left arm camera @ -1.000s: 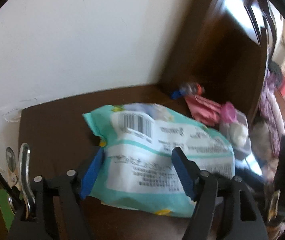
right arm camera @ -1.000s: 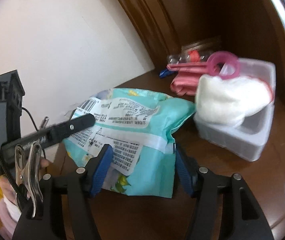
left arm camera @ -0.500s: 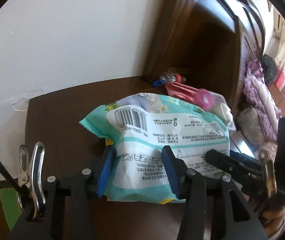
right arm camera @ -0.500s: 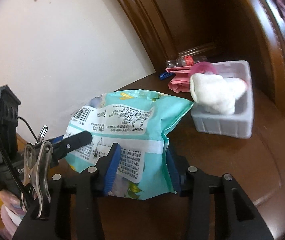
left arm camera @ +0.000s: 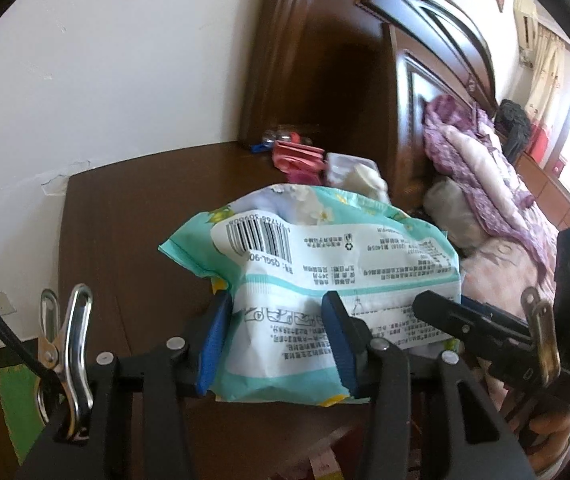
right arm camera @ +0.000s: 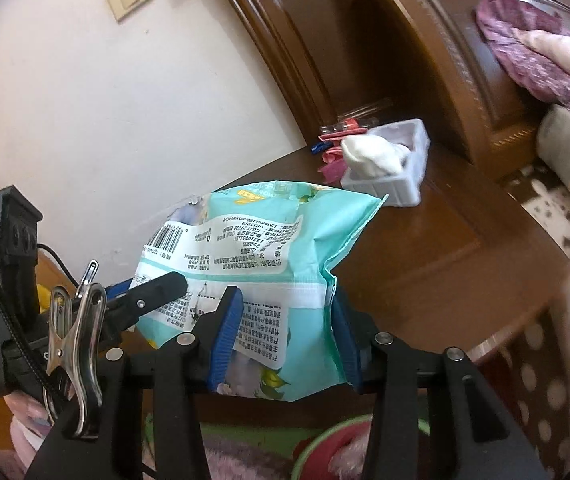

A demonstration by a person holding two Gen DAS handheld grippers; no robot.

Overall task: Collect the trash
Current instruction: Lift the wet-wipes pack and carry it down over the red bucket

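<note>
Both grippers are clamped on the same teal wipes packet [left arm camera: 317, 280] right now, so I've got it pinched from two sides. Left gripper [left arm camera: 281, 336] has its blue pads [left arm camera: 215, 340] squeezing the near bottom end of the pack, and the right gripper [right arm camera: 281, 328] is biting the other bottom corner, the film visibly creased between its blue pads [right arm camera: 225, 332]. Each camera catches a black finger of the other gripper poking in from the side and lying against the label, so I can't actually see that one's second finger in either view. The packet is up off the dark wooden nightstand [left arm camera: 133, 216], barcode end furthest from me, printed white label facing the lenses, text upside down and too small for me to read. Its underside and whatever's on the front are hidden. Back in the nightstand corner there's a grey plastic tub [right arm camera: 401, 168] with a white wad [right arm camera: 369, 154] stuffed in it, plus some pink and red bits [left arm camera: 297, 156] just beside it that I honestly can't identify, partly blocked by the pack in the left view. Wooden headboard [left arm camera: 365, 92] behind, purple bedding [left arm camera: 481, 168] off to the right. Bottom of the right view shows something green-rimmed [right arm camera: 325, 444], cut off by my own gripper frame.
</note>
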